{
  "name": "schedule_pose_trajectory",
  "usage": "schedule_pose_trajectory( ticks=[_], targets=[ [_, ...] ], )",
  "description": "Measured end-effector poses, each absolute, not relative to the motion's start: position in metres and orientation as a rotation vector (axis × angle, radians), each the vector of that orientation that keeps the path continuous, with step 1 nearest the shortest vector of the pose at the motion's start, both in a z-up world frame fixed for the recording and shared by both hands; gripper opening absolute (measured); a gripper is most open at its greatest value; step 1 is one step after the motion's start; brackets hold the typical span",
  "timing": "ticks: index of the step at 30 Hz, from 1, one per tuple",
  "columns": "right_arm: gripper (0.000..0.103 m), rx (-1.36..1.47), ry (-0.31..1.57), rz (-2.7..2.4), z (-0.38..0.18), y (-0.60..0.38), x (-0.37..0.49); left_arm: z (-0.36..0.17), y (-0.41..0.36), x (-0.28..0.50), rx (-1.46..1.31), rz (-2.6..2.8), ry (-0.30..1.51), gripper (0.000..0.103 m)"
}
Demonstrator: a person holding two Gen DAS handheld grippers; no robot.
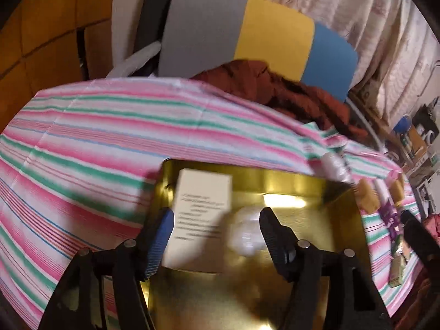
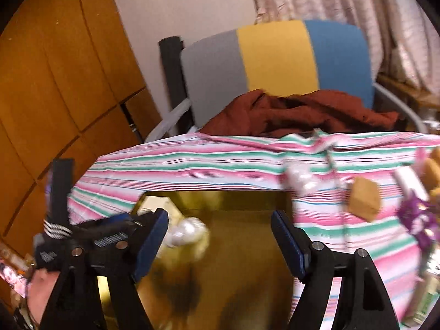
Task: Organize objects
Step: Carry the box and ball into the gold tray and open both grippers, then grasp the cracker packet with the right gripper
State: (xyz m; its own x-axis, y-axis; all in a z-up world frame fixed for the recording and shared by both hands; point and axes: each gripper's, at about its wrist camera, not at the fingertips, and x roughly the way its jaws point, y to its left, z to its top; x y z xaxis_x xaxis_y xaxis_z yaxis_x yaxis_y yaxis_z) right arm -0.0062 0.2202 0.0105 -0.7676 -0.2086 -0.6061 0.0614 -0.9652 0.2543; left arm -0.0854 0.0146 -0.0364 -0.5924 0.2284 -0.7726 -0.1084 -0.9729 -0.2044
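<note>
Gold metal tin (image 1: 341, 220), shiny reflective inside, sits open on the worktop (image 1: 82, 143), which is covered in a pink, green and white striped cloth. Inside the tin, left side: a white carton box (image 1: 200, 214), tall rectangular, leaning tilted against the left wall; black printed lines on its face, too blurred to read. Next to it to the right, a clear plastic-wrapped white bundle (image 1: 244, 233), glossy, lying on the tin floor, touching or just beside the box, cannot tell which. Left claw (image 1: 217, 231) is spread apart over the tin, one blue ribbed pad (image 1: 162, 236) just beside the box's left edge, the other finger black; nothing pinched, box and bundle lie loose between the fingers. Right claw (image 2: 220, 233) also spread wide above the tin (image 2: 247, 261), blue pads (image 2: 288, 239) both sides, nothing gripped; wrapped bundle (image 2: 187, 231) shows near its left finger, box (image 2: 154, 203) behind it. A gloved hand (image 2: 46, 255) and the other tool show at lower left in the right view. Still out on the cloth to the right of the tin: a second wrapped white bundle (image 2: 299, 178), a tan cube-like block (image 2: 365, 198), a purple shiny item (image 2: 418, 220), more tan pieces and a greenish pack (image 1: 398, 272) at the edge, labels unreadable. Motion blur heavy. Behind the worktop: a chair with grey, yellow and blue panels (image 2: 277, 55), a rust-brown garment (image 2: 302, 112) piled on it.
</note>
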Motion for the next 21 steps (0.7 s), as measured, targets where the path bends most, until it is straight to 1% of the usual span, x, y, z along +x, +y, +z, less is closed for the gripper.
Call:
schedule_pose_trajectory(
  ticks=[2,5,9,12,15,17,21],
  targets=[
    [0.078,0.998,-0.341,-2.845,0.01,0.235,0.006,-0.029,0.026,-0.079,-1.266,2.626,-0.197,0.066],
    [0.078,1.021,-0.355,-2.885,0.004,0.254,0.02,-0.025,0.042,-0.07,-1.208,2.538,-0.241,0.066],
    [0.078,1.069,-0.358,-2.939,-0.008,0.279,0.039,-0.031,0.065,-0.062,-1.243,2.428,-0.284,0.066],
    [0.078,1.061,-0.355,-3.002,-0.01,0.299,0.056,-0.031,0.087,-0.051,-1.231,2.374,-0.234,0.066],
    [0.078,1.072,-0.377,-3.075,-0.014,0.327,0.073,-0.027,0.113,-0.039,-1.194,2.334,-0.135,0.066],
    [0.078,1.103,-0.422,-3.13,-0.02,0.354,0.087,-0.023,0.13,-0.03,-1.157,2.302,-0.07,0.066],
    [0.078,1.192,-0.543,-3.195,-0.035,0.401,0.109,-0.019,0.16,-0.016,-1.111,2.231,-0.011,0.066]
  ],
)
